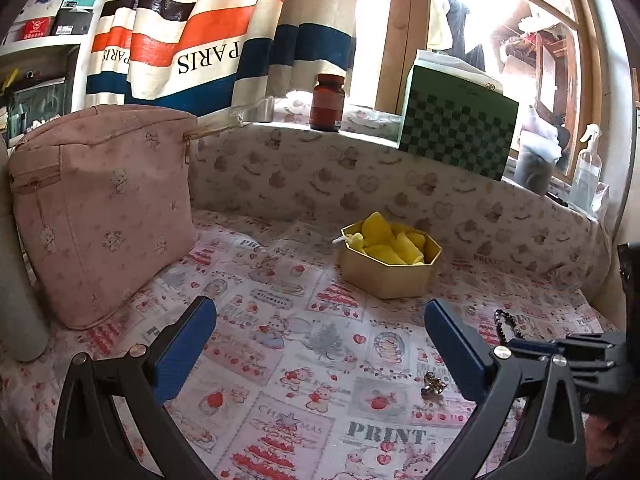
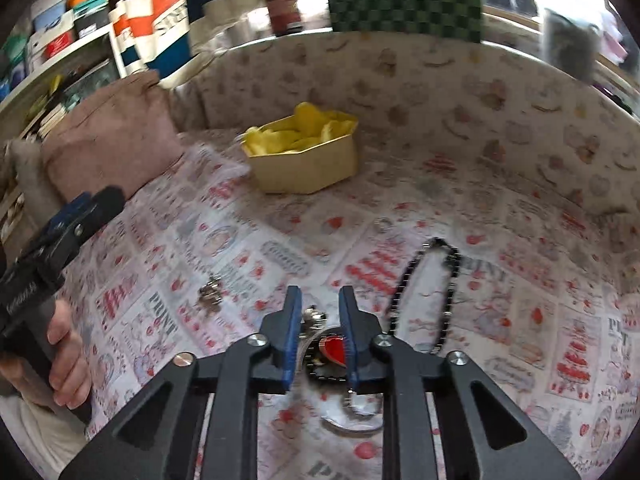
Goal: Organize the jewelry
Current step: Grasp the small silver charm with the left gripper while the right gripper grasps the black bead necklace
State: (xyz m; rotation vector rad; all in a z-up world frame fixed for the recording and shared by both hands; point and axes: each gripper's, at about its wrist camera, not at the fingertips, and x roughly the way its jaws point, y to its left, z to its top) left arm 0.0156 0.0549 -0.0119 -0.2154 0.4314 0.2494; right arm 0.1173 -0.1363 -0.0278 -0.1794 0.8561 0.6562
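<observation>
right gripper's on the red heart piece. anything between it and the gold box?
Nothing visible. The right gripper is closed around the red enamel heart charm. Between it and the gold hexagonal box with yellow padding lies only bare printed cloth. The small silver ring and black beaded bracelet sit right of that line; the metal charm cluster sits left.

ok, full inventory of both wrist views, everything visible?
gold box: 1, yellow filling, mid table
black bead bracelet: 1, table, right of right gripper
red heart charm: 1, between right fingers
small ring: 1, silver, beyond bracelet
metal earrings: small cluster, inside left gripper's right finger
pink pouch: 1, left
brown bottle: 1, sill
checkered box: 1, green, sill
spray bottle: 1, clear, right
left gripper: wide open
right gripper: narrow around charm
</observation>
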